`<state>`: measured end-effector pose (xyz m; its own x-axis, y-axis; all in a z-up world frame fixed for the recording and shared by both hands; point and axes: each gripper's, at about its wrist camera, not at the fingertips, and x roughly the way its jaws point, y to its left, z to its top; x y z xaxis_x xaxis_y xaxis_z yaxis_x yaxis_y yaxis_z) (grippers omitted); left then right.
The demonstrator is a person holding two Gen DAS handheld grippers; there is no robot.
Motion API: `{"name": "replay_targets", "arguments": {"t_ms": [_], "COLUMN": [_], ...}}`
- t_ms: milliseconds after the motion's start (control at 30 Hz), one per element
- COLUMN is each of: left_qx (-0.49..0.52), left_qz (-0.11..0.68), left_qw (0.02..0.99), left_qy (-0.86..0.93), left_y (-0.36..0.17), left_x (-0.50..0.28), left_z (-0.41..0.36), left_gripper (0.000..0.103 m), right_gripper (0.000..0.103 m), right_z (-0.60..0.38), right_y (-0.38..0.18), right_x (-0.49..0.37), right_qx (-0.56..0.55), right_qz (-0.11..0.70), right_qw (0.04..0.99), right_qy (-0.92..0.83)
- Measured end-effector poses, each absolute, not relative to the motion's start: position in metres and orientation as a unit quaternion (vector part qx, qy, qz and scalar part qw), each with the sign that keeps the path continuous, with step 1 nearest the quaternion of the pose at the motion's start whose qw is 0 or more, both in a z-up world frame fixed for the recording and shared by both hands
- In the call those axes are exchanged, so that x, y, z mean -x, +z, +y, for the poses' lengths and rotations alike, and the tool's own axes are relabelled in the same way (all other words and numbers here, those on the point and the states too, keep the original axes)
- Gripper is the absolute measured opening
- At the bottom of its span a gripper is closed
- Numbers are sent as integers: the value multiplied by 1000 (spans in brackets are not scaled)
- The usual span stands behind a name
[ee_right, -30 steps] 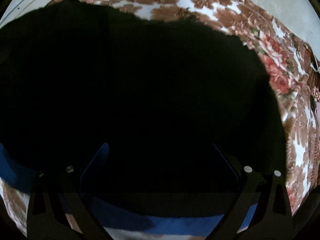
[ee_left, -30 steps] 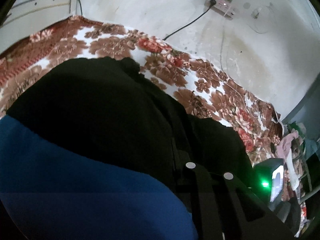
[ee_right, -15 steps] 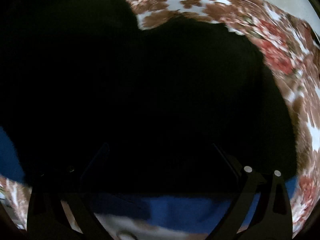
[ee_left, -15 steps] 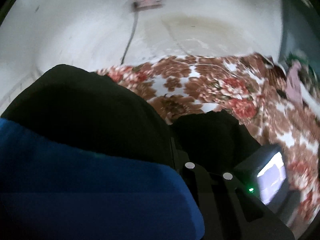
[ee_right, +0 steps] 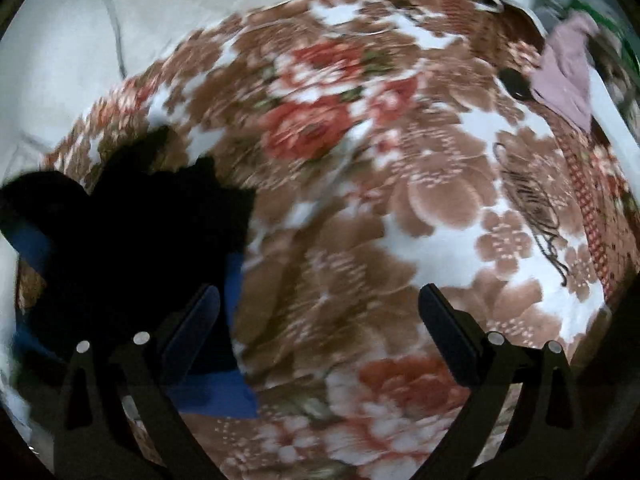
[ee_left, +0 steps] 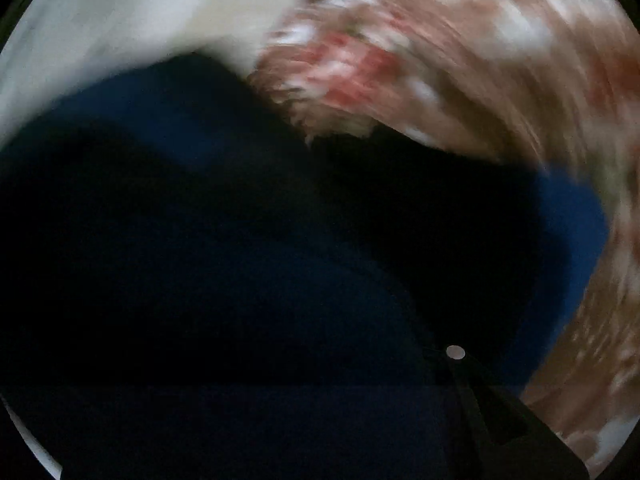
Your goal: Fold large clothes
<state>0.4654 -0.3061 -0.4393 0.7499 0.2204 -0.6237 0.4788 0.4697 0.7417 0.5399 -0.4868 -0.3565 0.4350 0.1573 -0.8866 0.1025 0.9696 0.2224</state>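
Note:
A black garment with a blue lining (ee_left: 240, 280) fills most of the blurred left wrist view. My left gripper (ee_left: 436, 344) is shut on its fabric. Only one dark finger with a silver rivet shows; the tips are buried in the cloth. In the right wrist view the same garment (ee_right: 132, 232) lies bunched at the left on the floral blanket (ee_right: 400, 200). My right gripper (ee_right: 320, 292) hangs above the blanket with its jaws wide open and nothing between them. Its left finger (ee_right: 192, 328) overlaps the garment's blue edge.
The brown, red and white blanket (ee_left: 480, 60) covers the work surface. A pale wall (ee_right: 60, 60) with a cable runs behind it. A pile of clothes (ee_right: 564, 76) and a small black round object (ee_right: 514, 82) sit at the far right, near a thin black cord (ee_right: 536, 208).
My right gripper has swung off the garment, so the blanket now fills its view. My left gripper has rolled and swept sideways with the garment, which covers more of its blurred view.

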Motion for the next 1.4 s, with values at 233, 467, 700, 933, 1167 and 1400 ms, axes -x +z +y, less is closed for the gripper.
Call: {"name": "replay_targets", "arguments": {"t_ms": [233, 467, 700, 933, 1167, 1400], "left_qx": [-582, -610, -595, -589, -595, -600], "left_qz": [310, 279, 278, 274, 253, 183], "left_qw": [747, 735, 746, 751, 754, 776], "left_qy": [-90, -100, -110, -117, -117, -67], "left_y": [-477, -482, -477, -475, -475, -460], "left_x": [-444, -433, -445, -447, -446, -437], "left_z": [-321, -309, -314, -314, -313, -298], "left_gripper": [10, 11, 12, 12, 16, 62], "right_gripper": [98, 98, 98, 98, 23, 12], "right_z": [-499, -450, -385, -357, -355, -360], "right_y": [-367, -381, -395, -415, -432, -402], "right_x": [-549, -568, -594, -598, -604, -604], "right_qx": [-241, -334, -245, -214, -157, -133], "right_qz": [554, 589, 639, 664, 677, 654], "right_qw": [788, 693, 670, 651, 662, 683], "right_qy": [115, 248, 288, 300, 279, 296]}}
